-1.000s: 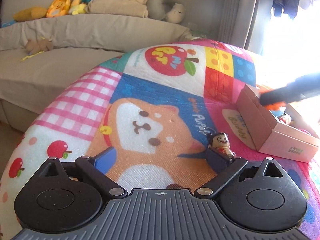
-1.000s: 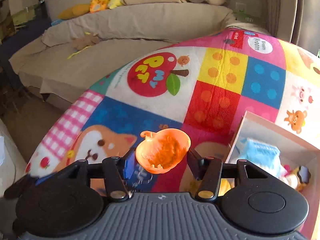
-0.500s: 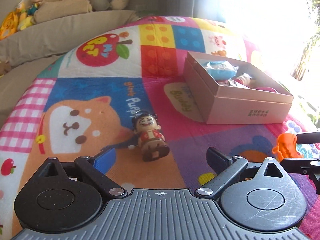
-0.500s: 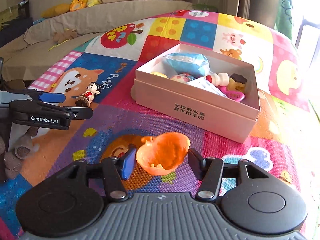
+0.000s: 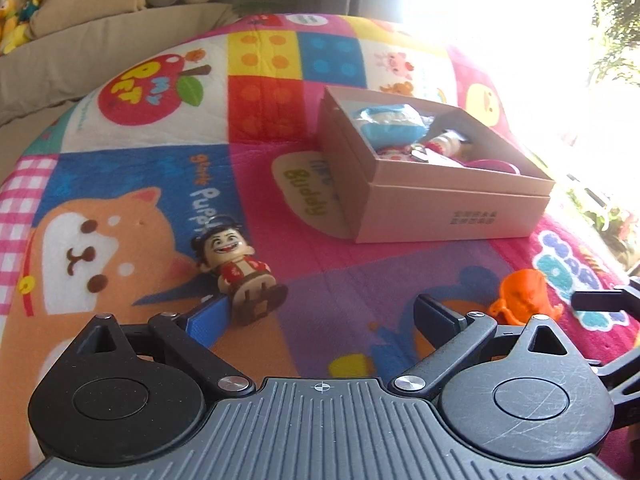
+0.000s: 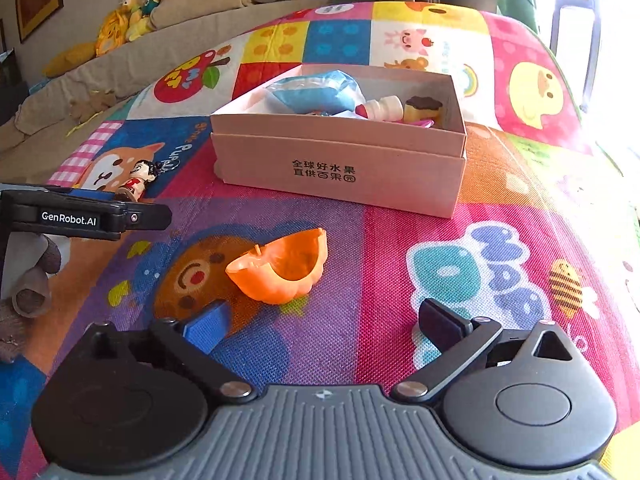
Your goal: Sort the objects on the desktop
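Observation:
An orange pumpkin-shaped half shell (image 6: 282, 266) lies on the colourful mat just ahead of my open, empty right gripper (image 6: 324, 322); it also shows in the left wrist view (image 5: 526, 294). A small smiling boy figurine (image 5: 240, 272) lies on the mat by the blue left finger of my open, empty left gripper (image 5: 324, 314); it shows far left in the right wrist view (image 6: 140, 180). A pink cardboard box (image 5: 448, 208), also in the right wrist view (image 6: 340, 168), holds a blue packet and small toys.
The patchwork play mat (image 6: 500, 216) covers the rounded surface. A beige sofa with plush toys (image 6: 140, 20) stands behind. The left gripper's arm (image 6: 80, 218) reaches in at the left of the right wrist view. Bright window glare fills the right side.
My right gripper opened and let the orange shell down onto the mat. My left gripper released the figurine earlier and now sits a little closer to it.

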The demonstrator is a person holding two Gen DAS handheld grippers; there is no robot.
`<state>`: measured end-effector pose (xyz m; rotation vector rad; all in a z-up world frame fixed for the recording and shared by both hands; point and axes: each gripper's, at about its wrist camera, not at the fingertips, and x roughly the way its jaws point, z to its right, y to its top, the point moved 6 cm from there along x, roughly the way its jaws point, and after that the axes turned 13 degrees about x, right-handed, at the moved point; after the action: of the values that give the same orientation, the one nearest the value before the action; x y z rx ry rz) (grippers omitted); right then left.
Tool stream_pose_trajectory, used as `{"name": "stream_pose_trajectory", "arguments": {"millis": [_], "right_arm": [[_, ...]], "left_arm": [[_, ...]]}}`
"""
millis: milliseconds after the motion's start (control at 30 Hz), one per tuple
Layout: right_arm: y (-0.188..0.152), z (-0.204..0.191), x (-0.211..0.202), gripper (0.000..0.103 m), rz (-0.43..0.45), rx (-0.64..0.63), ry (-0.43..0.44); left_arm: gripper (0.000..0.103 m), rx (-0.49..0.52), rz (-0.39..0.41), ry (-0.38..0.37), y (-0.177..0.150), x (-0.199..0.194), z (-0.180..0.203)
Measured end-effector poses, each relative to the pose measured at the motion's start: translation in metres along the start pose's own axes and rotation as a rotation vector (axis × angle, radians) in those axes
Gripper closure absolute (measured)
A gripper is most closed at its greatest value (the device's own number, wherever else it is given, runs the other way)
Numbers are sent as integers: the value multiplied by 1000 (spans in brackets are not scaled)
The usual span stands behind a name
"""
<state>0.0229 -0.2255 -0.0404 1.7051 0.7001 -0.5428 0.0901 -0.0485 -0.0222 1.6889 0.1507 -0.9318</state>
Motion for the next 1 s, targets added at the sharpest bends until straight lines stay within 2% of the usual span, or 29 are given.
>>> {"name": "stream_pose_trajectory", "arguments": {"millis": [67,133,233,333,500,667,733,833,900,1000], "right_arm": [[-1,-2,1,0,-5,-9,-10],[-2,-4,2,0,-8,-19,-17],[-4,-5,3,0,-13,-36,-24],[-4,-5,3,0,-26,-41,-29],[-5,-7,4,0,-11,-36,-52],[-5,-7,5,0,-7,-36,-53],[-5,-7,5,0,-6,-37,-55],[-5,-7,5,0,-4,-37,-54],[-4,-6,5,0,-3,-37,-53],[-5,-6,5,0,-3,-38,-54]], "left_arm": [[3,21,15,-66,3,-4,11],[3,65,42,-76,8,-11,19],[2,109,81,-3,14,-19,12],[2,92,68,88,20,-15,-15],[2,62,42,113,26,8,-44],[1,10,-2,-8,19,22,-37],[1,56,1,-74,13,15,-18],[1,121,20,-121,7,1,2],[1,146,38,-94,8,-6,8],[1,147,12,18,12,-2,6]]}}
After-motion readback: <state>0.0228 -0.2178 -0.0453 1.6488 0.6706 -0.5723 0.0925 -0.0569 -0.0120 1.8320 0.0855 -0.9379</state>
